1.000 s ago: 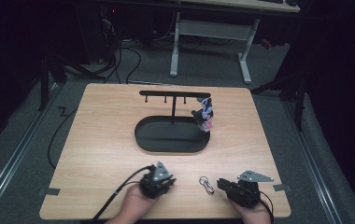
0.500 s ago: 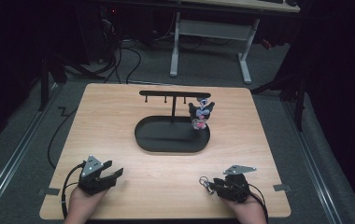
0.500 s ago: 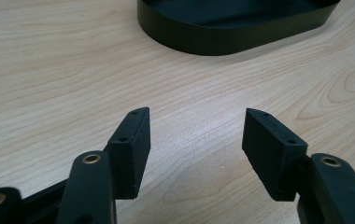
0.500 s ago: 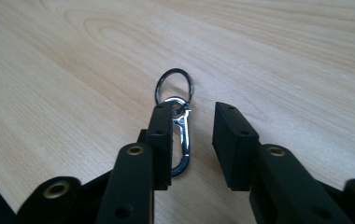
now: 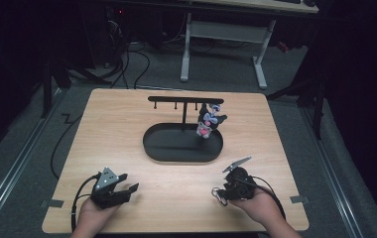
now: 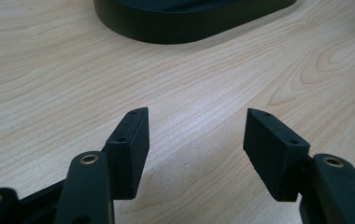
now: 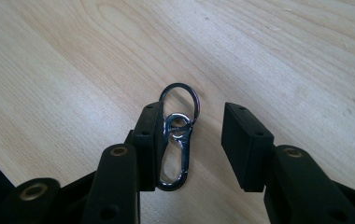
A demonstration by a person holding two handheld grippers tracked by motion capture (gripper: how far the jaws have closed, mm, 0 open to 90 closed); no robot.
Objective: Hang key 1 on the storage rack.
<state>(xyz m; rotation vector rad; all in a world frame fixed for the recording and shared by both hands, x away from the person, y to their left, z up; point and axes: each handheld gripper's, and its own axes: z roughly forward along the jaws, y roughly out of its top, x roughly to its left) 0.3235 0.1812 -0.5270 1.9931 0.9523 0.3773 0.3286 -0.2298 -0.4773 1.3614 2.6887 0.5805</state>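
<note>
Your right gripper (image 7: 189, 140), jaws just opening, straddles the clip (image 7: 175, 149) lying on the table (image 5: 176, 198) (left gripper (image 6: 194, 140) apart, empty); likely next, close squarely on it.

One metal clip (image 7: 174, 149), one black stand (image 5: 182, 141), one hanging keychain charm (image 5: 208, 122), two grippers, on one desk (image 5: 127, 124).

Two hands come in from the bottom edge, each holding a black gripper low over the surface (image 5: 176, 193). The left gripper (image 5: 125, 189) sits at the near left and points to the right, and its jaws stand wide apart with nothing between them. The right gripper (image 7: 190, 135) sits at the near right, tipped down. Its jaws have just been opening and stand partly apart.
</note>
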